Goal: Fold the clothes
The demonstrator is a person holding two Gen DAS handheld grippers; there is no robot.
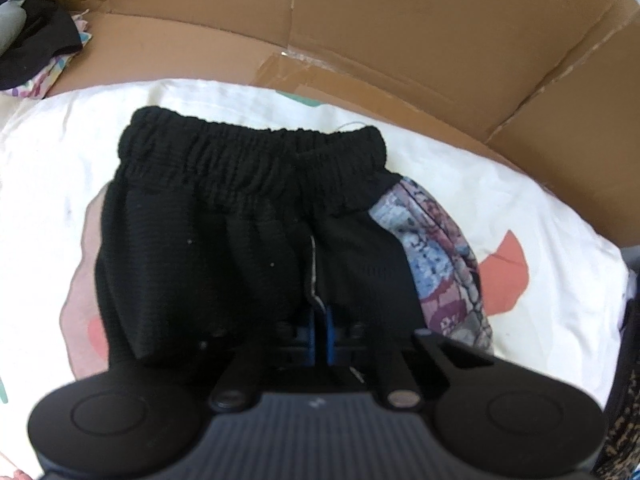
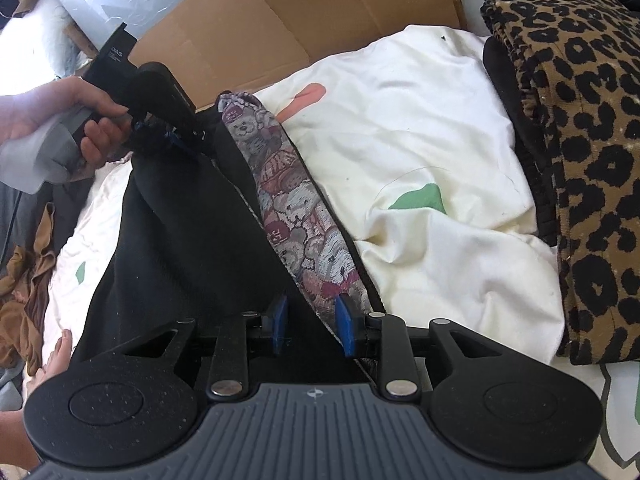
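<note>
Here ribbed black shorts [image 1: 248, 216] bunch, pinched by left tongs [image 1: 319, 320].

This looks like a room in a home, most likely a bedroom. A soft white blanket [image 2: 420, 128] with pink and green shapes is spread out like a bed cover. Behind the blanket stands a flattened brown cardboard box [image 1: 400, 32]. On the blanket's right side sits a folded pile of leopard-print cloth [image 2: 580, 120]. Off the blanket's left edge, crumpled brown clothes [image 2: 28, 280] lie in a heap. Loose clothes all around suggest laundry at home.
</note>
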